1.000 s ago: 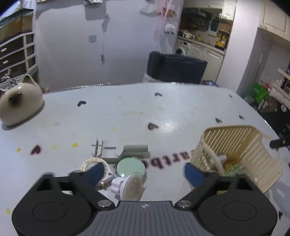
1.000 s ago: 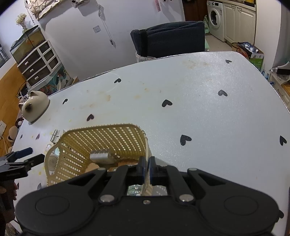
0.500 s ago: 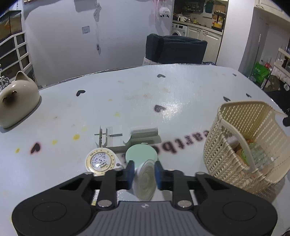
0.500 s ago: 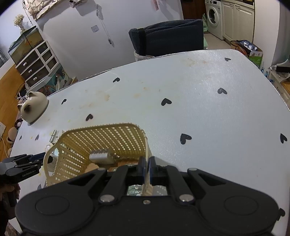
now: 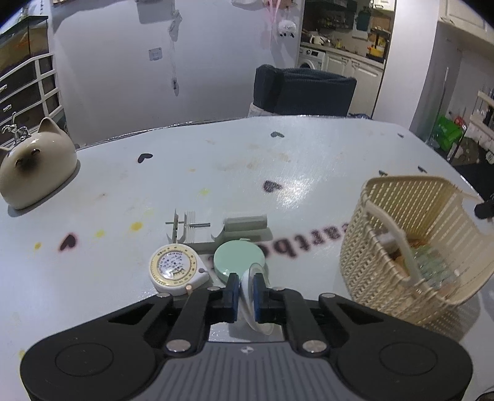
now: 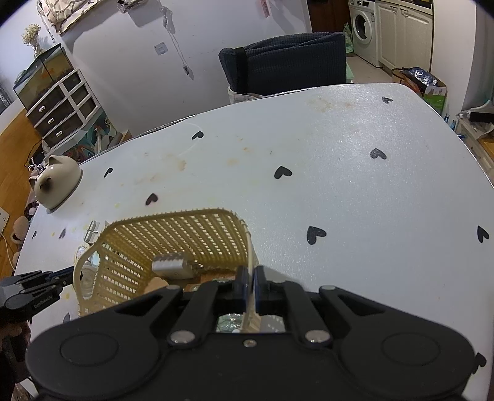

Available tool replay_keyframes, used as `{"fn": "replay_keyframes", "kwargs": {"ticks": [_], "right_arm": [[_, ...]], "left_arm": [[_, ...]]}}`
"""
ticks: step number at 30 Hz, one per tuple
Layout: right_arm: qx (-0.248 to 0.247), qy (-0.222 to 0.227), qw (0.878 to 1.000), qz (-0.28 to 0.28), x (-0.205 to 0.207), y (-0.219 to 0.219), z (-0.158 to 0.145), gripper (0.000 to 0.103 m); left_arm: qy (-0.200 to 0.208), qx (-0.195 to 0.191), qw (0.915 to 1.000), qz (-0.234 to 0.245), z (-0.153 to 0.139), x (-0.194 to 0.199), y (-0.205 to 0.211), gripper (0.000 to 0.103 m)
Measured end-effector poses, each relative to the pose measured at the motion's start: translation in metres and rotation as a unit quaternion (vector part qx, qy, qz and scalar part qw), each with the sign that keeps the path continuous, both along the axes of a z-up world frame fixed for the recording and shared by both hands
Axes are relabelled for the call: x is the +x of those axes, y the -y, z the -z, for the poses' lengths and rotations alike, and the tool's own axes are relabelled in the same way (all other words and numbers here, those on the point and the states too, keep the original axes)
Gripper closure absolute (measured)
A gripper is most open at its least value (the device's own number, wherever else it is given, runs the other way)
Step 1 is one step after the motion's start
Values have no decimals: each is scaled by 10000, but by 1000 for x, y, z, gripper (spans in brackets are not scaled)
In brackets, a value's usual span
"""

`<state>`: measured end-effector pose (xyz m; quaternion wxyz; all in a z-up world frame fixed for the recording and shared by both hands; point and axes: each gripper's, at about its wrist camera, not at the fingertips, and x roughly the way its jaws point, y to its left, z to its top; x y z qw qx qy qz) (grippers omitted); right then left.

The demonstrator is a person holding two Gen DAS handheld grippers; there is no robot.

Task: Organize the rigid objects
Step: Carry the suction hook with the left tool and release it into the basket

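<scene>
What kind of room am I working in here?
Most likely a home dining area beside a kitchen: a washing machine and cabinets behind, a heart-print table, a drawer unit.

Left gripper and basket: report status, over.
Left gripper shut on white disc. Right gripper shut on basket rim. Tape measure, green compact beside the disc.

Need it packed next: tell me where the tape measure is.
Left wrist view: the tape measure lies on the table, left of the green disc.
</scene>
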<state>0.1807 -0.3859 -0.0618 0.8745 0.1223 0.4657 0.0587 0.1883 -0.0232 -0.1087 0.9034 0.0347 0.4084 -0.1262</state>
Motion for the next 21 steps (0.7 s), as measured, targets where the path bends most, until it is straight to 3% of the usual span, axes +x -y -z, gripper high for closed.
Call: {"fn": "replay_keyframes", "kwargs": {"ticks": [5,11,16,21], "right_arm": [[30,-2,10000,0,1,0,0,98],[30,-3,10000,-21,0,0,1,98],[57,-4,10000,-26,0,2,1,98],[87,-3,10000,-20,1,2,1,98]], "left_arm": [[-9,-158,9999,-2,-13,-3,3,93],[261,-245,9988,322,-46,-6,14,93],[541,-366,9939,887,-79,-7,31,93],[649,-646,9815,1679,-100,-8,58,93]]}}
